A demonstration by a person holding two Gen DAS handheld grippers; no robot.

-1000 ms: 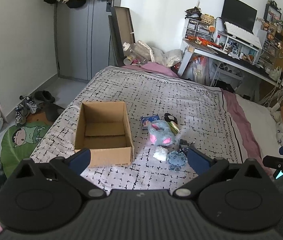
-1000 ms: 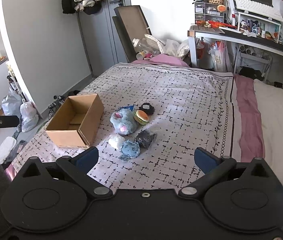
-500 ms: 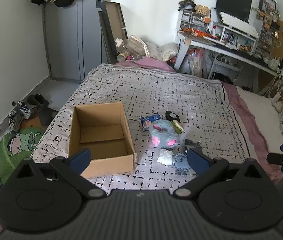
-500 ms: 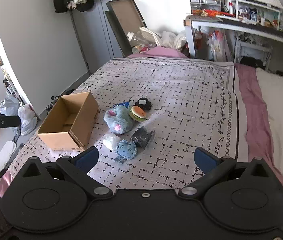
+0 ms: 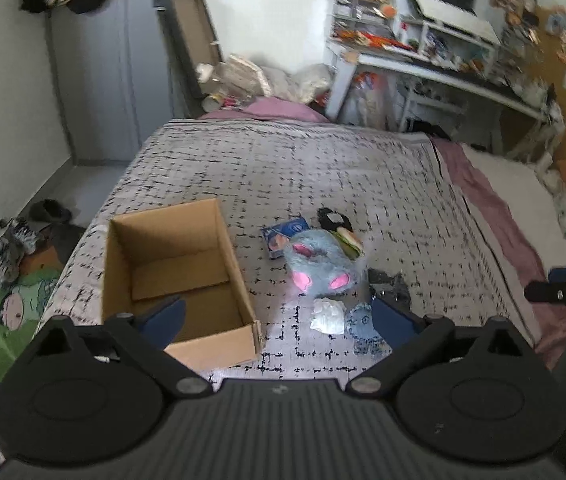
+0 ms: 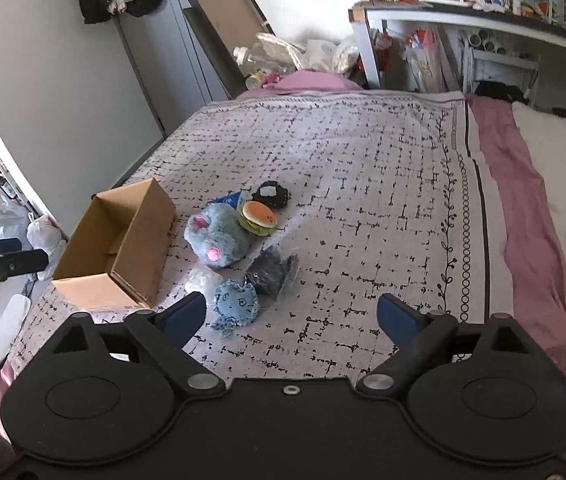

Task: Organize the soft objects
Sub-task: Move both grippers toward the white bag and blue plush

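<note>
Both claws, left (image 5: 277, 314) and right (image 6: 291, 316), are spread wide and holding nothing. The toys sit just right of the empty box (image 6: 117, 248) on the bed. I'd grab the blue plush (image 6: 237, 300) first: nearest, pinch its middle, drop it in.

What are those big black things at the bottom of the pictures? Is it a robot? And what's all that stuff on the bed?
No robot: a person holds one grabbing tool in each hand. Each tool carries a camera looking along its two blue fingers, giving one picture per hand. The left gripper and right gripper are both open and hold nothing. On the bed sits an empty cardboard box. Beside it lie soft toys: a grey-blue plush, a burger toy, a small blue plush, and a few small bags.
</note>
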